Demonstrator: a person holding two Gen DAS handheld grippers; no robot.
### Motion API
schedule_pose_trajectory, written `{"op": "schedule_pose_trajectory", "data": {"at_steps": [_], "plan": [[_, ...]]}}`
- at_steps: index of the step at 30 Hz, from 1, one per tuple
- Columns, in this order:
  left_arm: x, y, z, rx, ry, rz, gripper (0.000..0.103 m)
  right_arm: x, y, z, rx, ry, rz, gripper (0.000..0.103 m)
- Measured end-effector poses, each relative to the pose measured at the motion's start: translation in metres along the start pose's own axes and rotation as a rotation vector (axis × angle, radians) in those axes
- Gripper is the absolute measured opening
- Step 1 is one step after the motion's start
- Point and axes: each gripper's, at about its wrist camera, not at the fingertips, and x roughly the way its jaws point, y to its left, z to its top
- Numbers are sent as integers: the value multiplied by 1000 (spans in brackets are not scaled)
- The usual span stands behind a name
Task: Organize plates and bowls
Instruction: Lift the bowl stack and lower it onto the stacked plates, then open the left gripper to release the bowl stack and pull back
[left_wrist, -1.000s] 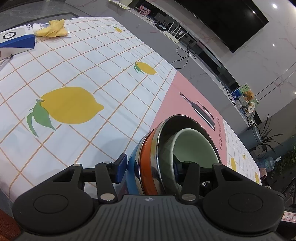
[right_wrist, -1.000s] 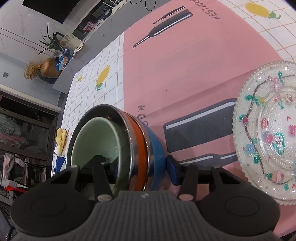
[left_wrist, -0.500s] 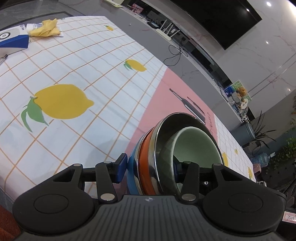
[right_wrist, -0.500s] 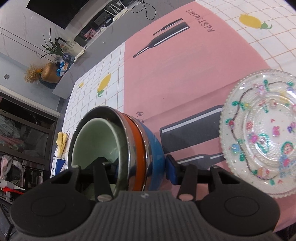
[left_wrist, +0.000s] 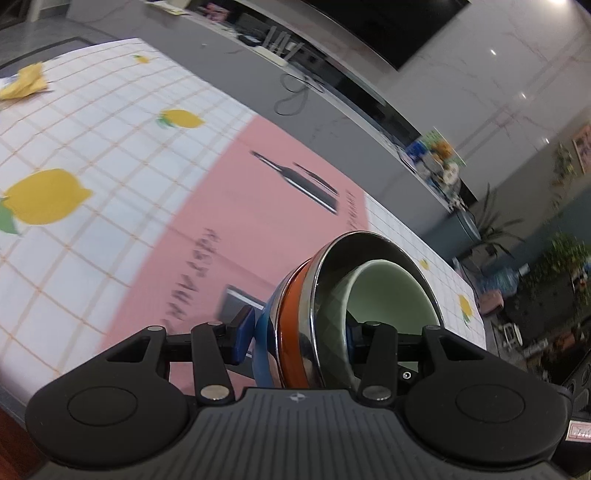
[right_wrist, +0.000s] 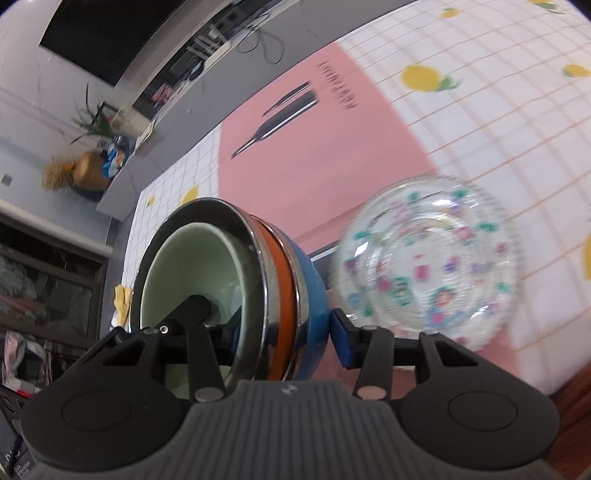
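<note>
Both hand-held grippers, left (left_wrist: 301, 338) and right (right_wrist: 284, 338), have carried the bowl stack (right_wrist: 236, 291) toward the glass plate (right_wrist: 428, 266); each clamps the rim, stack tilted above the bench (left_wrist: 110, 129), plate just right.

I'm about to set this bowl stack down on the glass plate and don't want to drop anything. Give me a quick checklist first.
1. left gripper clamped on the bowl stack, one jaw inside, one outside: ok.
2. right gripper clamped on the stack likewise: ok.
3. Bowls nested, green bowl innermost: ok.
4. Stack level: not ok, tilted on its side.
5. glass plate holds nothing: ok.
6. Plate fully on the table: cannot tell, it lies near the edge and is blurred.
</note>
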Motion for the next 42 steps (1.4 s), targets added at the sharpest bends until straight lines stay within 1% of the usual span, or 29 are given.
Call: {"op": "schedule_pose_trajectory", "data": {"at_steps": [6,10,12,17,22,25,27,33,37,38,39,40,41,42], "plan": [[25,-35,-14,44,62,-23,52,-29,-40,14,38,-49,-14,46],[40,-51,-23,78,89,-14,52,-36,-66,22,92,-59,-12,46],[48,-54,-25,77,107,-9,52,-37,-74,25,108,-61,-16,46],[58,-56,-30,67,132,5,52,-33,-83,33,111,-65,-32,46],[60,-60,-30,76,130,33,52,-25,-89,37,126,-48,-17,46],[67,-57,-33,57,160,29,51,-23,-91,37,124,-48,-36,46],[66,-57,-36,66,152,25,51,-22,-92,38,119,-56,-49,47],[65,-62,-36,84,154,33,51,-22,-96,37,127,-56,-36,47],[66,-61,-33,80,163,14,53,-25,-96,36,121,-57,-22,52],[64,-61,-33,85,158,15,55,-25,-94,35,103,-61,-28,55],[63,-62,-33,97,151,22,59,-27,-90,35,78,-70,-35,65],[61,-63,-33,111,139,30,64,-28,-86,34,47,-82,-43,72],[58,-64,-32,121,125,48,68,-30,-82,33,18,-96,-50,74],[56,-64,-32,129,112,59,70,-32,-78,32,-8,-114,-59,75]]}}
